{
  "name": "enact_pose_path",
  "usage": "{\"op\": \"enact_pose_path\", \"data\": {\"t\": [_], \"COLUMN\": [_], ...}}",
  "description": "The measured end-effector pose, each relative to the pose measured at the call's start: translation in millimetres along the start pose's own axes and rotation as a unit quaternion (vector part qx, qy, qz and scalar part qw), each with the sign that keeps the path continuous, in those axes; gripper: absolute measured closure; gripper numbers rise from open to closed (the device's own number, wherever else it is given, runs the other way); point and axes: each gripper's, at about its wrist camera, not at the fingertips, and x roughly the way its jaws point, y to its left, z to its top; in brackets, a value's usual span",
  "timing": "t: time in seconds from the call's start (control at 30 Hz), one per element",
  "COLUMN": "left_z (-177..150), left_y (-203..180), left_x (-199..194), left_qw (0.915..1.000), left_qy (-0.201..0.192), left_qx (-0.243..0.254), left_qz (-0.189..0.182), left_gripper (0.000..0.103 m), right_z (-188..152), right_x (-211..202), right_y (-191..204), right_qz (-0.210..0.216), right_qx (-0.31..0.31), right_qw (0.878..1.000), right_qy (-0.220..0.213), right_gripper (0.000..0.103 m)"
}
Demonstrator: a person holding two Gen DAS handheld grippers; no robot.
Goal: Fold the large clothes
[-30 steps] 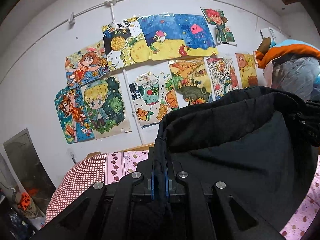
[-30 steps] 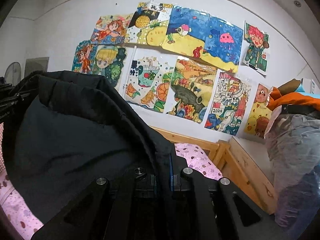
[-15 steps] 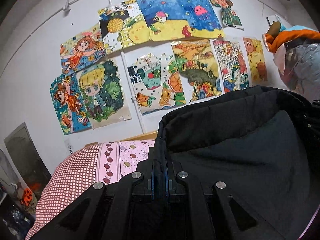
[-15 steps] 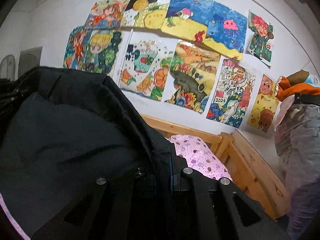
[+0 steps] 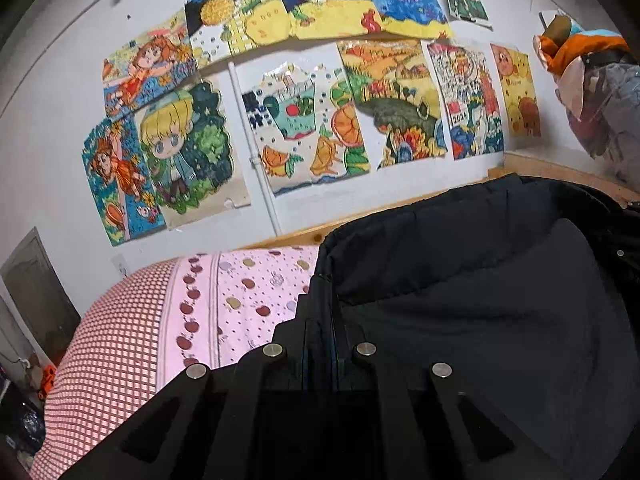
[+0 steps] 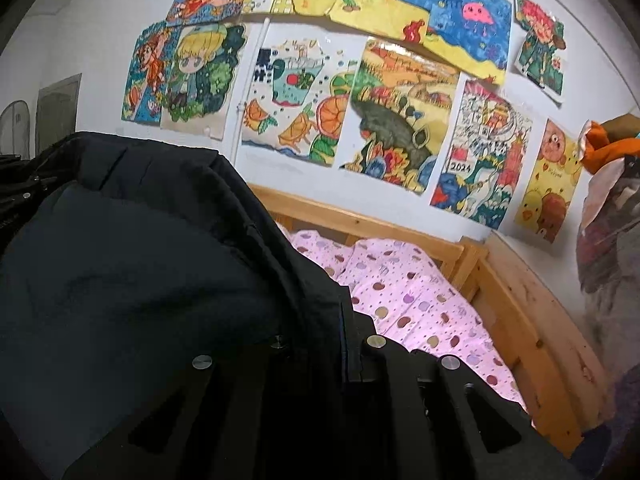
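Both grippers are clamped nearly closed on the black jacket [image 5: 480,300]: left gripper [image 5: 320,312] and right gripper [image 6: 344,320], above the pink bedsheet [image 6: 408,300].

My left hand-held gripper [image 5: 320,300] points forward and a little downward, its two fingers pressed together on a fold of the black coat [image 5: 480,300], which hangs off to its right. My right hand-held gripper [image 6: 344,320] tilts down more steeply, jaws likewise clamped tight on the same coat's edge, the cloth draping over its left side.
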Motion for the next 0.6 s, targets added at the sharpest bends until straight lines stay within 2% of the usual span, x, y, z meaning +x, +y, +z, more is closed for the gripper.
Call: {"op": "enact_pose_path", "data": {"t": [0.53, 0.57, 0.6], "left_z": [-19, -19, -19], "left_y": [-4, -3, -2], "left_x": [45, 45, 44], "left_qw": [0.9968, 0.9968, 0.9969], "left_qy": [0.077, 0.076, 0.074], "left_qx": [-0.013, -0.015, -0.018], "left_qz": [-0.018, -0.020, -0.019], "left_gripper": [0.091, 0.089, 0.082], "right_z": [-17, -18, -18], "right_x": [48, 49, 49], "right_y": [8, 8, 8], "right_qz": [0.031, 0.029, 0.026], "right_qx": [0.002, 0.002, 0.002], "right_qw": [0.997, 0.997, 0.997], "right_qy": [0.066, 0.068, 0.068], "right_gripper": [0.091, 0.089, 0.084]}}
